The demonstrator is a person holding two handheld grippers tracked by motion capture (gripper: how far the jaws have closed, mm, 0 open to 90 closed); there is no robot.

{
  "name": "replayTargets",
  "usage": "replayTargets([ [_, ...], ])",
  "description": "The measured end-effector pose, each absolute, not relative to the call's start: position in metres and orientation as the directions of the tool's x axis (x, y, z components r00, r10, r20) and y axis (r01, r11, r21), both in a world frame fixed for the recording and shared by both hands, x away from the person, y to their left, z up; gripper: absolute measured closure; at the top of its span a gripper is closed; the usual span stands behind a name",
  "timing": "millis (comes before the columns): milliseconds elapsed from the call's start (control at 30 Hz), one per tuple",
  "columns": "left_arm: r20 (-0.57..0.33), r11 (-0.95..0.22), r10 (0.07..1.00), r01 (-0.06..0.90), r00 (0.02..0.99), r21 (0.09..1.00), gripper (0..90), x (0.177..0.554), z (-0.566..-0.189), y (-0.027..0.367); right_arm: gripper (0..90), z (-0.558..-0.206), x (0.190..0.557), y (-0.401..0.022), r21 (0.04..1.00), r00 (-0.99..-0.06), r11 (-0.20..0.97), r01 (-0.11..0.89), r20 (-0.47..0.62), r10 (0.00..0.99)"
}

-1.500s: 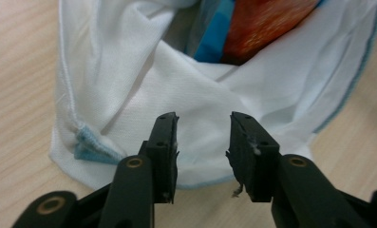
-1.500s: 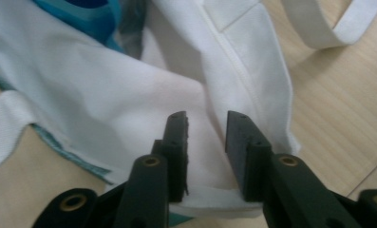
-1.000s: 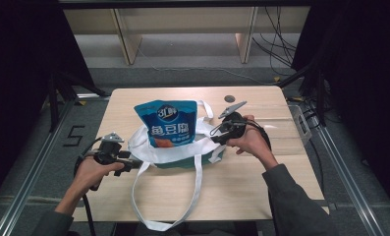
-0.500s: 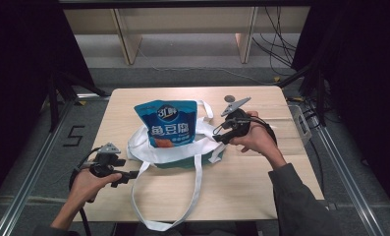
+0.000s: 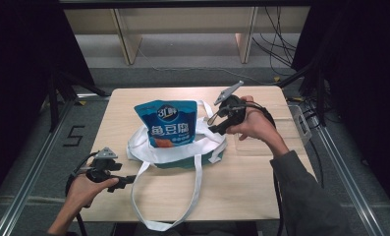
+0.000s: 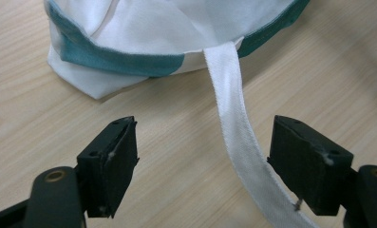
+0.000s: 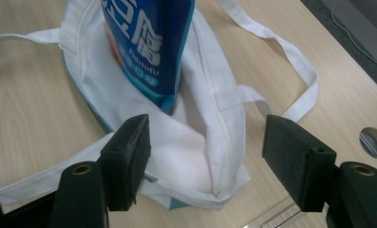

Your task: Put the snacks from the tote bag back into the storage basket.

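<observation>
A white tote bag [image 5: 209, 146] with a teal band lies open at the middle of the wooden table [image 5: 241, 187]. A blue pouch [image 5: 170, 123] stands upright in its mouth. My left gripper [image 5: 129, 180] sits low near the table's front left, open, a little way from the bag. In the left gripper view its open jaws [image 6: 202, 137] face the bag's corner [image 6: 96, 80], and the white strap [image 6: 233, 123] runs across the table close by the right jaw. My right gripper [image 5: 213, 124] hovers at the bag's right rim, open. Its jaws [image 7: 205, 130] straddle the bag's open mouth [image 7: 195, 137] beside the pouch [image 7: 148, 42].
A long strap loop [image 5: 196, 182] trails over the table's front edge. A clear plastic sheet [image 5: 281, 135] lies at the table's right, past a round hole [image 7: 376, 142]. Wooden shelf legs [image 5: 126, 39] stand behind the table. Metal rails [image 5: 349, 167] run along both sides.
My left gripper has drawn back from the bag toward the front left edge. My right gripper has risen slightly and shifted farther back at the bag's right rim.
</observation>
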State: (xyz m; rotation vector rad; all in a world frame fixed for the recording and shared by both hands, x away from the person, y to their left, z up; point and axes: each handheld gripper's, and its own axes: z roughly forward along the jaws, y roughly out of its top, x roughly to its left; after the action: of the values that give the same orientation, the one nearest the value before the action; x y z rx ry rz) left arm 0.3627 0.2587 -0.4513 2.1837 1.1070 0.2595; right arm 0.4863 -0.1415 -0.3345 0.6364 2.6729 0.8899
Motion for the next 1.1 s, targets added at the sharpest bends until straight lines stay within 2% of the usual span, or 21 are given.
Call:
replayTargets([
  [300, -0.117, -0.416, 0.780, 0.650, 0.615, 0.636, 24.1, 0.363, -0.452, 0.260, 29.3, -0.294, 0.500, -0.125, 0.602, -0.915, 0.757, 0.254, -0.103, 0.390],
  [633, -0.112, -0.423, 0.780, 0.650, 0.616, 0.631, 24.1, 0.364, -0.455, 0.262, 30.4, -0.270, 0.508, -0.078, 0.568, -0.949, 0.801, 0.192, -0.099, 0.298],
  [900, -0.113, -0.426, 0.778, 0.651, 0.618, 0.628, 24.1, 0.364, -0.458, 0.261, 35.4, -0.264, 0.515, -0.036, 0.537, -0.966, 0.833, 0.137, -0.114, 0.232],
  [1100, -0.108, -0.427, 0.780, 0.650, 0.616, 0.628, 24.2, 0.364, -0.458, 0.263, 48.3, -0.270, 0.522, -0.015, 0.509, -0.972, 0.849, 0.144, -0.089, 0.218],
])
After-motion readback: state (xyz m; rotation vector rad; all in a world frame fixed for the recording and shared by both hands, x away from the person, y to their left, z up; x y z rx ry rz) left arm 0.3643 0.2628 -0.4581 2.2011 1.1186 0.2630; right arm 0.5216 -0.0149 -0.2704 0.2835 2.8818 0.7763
